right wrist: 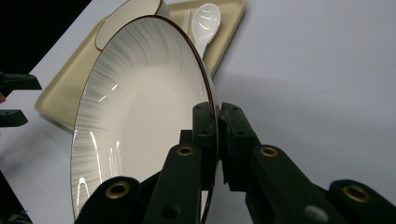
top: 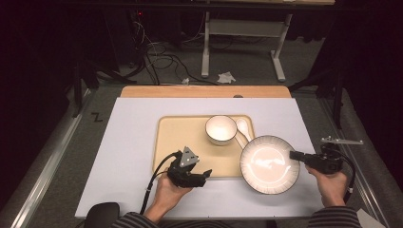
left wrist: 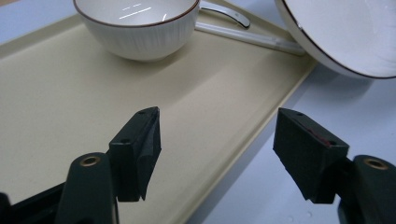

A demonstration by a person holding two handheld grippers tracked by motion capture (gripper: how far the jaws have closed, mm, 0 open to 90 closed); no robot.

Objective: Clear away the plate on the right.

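High view: the right gripper [top: 293,155] comes in from 4 o'clock and has its jaws clamped on the rim of the plate [top: 269,164] at the plate's 3 o'clock edge. The plate sits with its 9 o'clock part over the tray [top: 167,142] corner and the rest over the white mat [top: 128,156]. The left gripper [top: 205,175], held in the left hand [top: 168,192] at 7 o'clock, hovers over the near edge of the tray, just beside the plate's 9 o'clock rim but apart from it. On the tray, at 12 o'clock from the plate, stands the bowl [top: 221,129], upright, with the spoon [top: 242,129] lying just beside it at its 3 o'clock, the spoon's handle running under the plate's rim. In the right gripper view the two black jaws pinch the plate's dark-edged rim between them, the plate tilted up on edge toward the camera, its ribbed inside facing 9 o'clock; the spoon [right wrist: 205,21] and a slice of the bowl [right wrist: 126,21] show beyond it on the tray [right wrist: 56,98]. In the left gripper view the jaws stand wide, nothing between them but the bare tray [left wrist: 70,93] edge and the mat [left wrist: 280,196]; the bowl [left wrist: 140,32] lies ahead at 11 o'clock and the plate [left wrist: 345,32] at 1 o'clock, raised clear of the tray's corner.
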